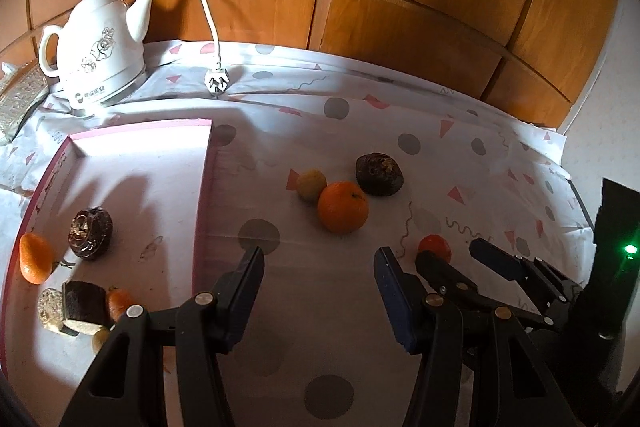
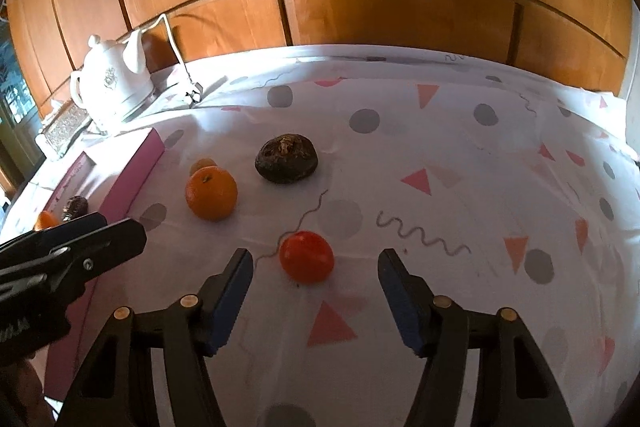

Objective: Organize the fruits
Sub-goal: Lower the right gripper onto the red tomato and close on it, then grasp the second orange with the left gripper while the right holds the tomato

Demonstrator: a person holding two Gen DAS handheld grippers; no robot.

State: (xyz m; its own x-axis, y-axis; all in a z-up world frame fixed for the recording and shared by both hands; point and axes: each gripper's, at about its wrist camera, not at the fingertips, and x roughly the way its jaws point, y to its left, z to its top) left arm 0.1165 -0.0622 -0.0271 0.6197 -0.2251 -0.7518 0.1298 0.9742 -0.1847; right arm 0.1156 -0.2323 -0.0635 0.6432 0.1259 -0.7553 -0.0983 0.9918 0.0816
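Note:
A pink-rimmed tray (image 1: 208,163) lies at the left and holds a dark fruit (image 1: 91,233), an orange (image 1: 35,258) and several other pieces. On the cloth lie a large orange (image 1: 343,206) (image 2: 211,197), a small yellow fruit (image 1: 311,185) (image 2: 203,164), a dark wrinkled fruit (image 1: 379,174) (image 2: 286,158) and a small red-orange fruit (image 1: 435,246) (image 2: 306,257). My left gripper (image 1: 320,261) is open and empty over the cloth beside the tray. My right gripper (image 2: 316,265) (image 1: 456,255) is open, its jaws either side of the red-orange fruit, not touching it.
A white kettle (image 1: 100,47) (image 2: 114,83) with its cord and plug (image 1: 217,79) stands at the back left. A wooden panelled wall (image 1: 400,7) runs behind the table. The patterned cloth (image 2: 480,187) stretches to the right.

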